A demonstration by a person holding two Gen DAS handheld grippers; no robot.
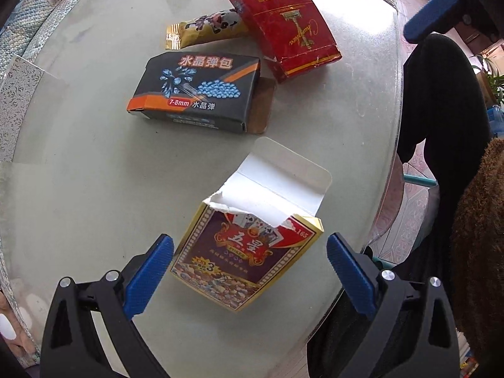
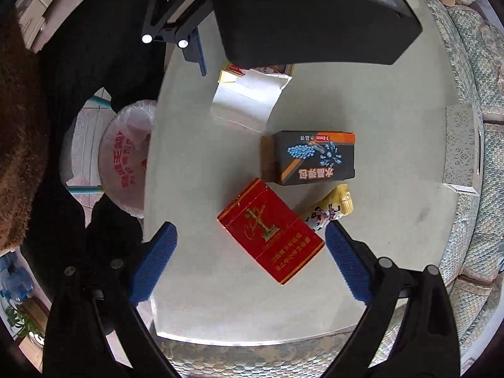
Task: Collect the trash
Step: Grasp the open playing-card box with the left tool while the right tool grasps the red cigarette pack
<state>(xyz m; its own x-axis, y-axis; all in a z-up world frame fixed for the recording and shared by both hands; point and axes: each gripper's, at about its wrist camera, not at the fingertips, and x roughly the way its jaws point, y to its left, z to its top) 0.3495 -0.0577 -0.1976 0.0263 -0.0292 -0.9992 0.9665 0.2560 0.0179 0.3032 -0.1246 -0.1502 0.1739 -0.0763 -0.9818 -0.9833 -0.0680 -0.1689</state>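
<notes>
On the round glass table point(image 1: 78, 157) the left gripper point(image 1: 250, 253), jaws wide apart, flanked a torn-open playing-card box point(image 1: 249, 252) reading "五星" and "3", beyond it a dark box point(image 1: 198, 94) marked "水晶弹包" and "7-8mm 水晶弹". The right gripper point(image 2: 252, 239), jaws equally apart, hovered over a red cigarette pack point(image 2: 271, 230) touching a cow-print wrapper point(image 2: 327, 211). Only the right view showed the bag-lined bin point(image 2: 126, 157) with red print, just off the table's edge.

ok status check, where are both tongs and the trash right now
Left tongs open, straddling torn card box. Right tongs open over red pack. Black box, wrapper still on table. Nothing blocking.
</notes>
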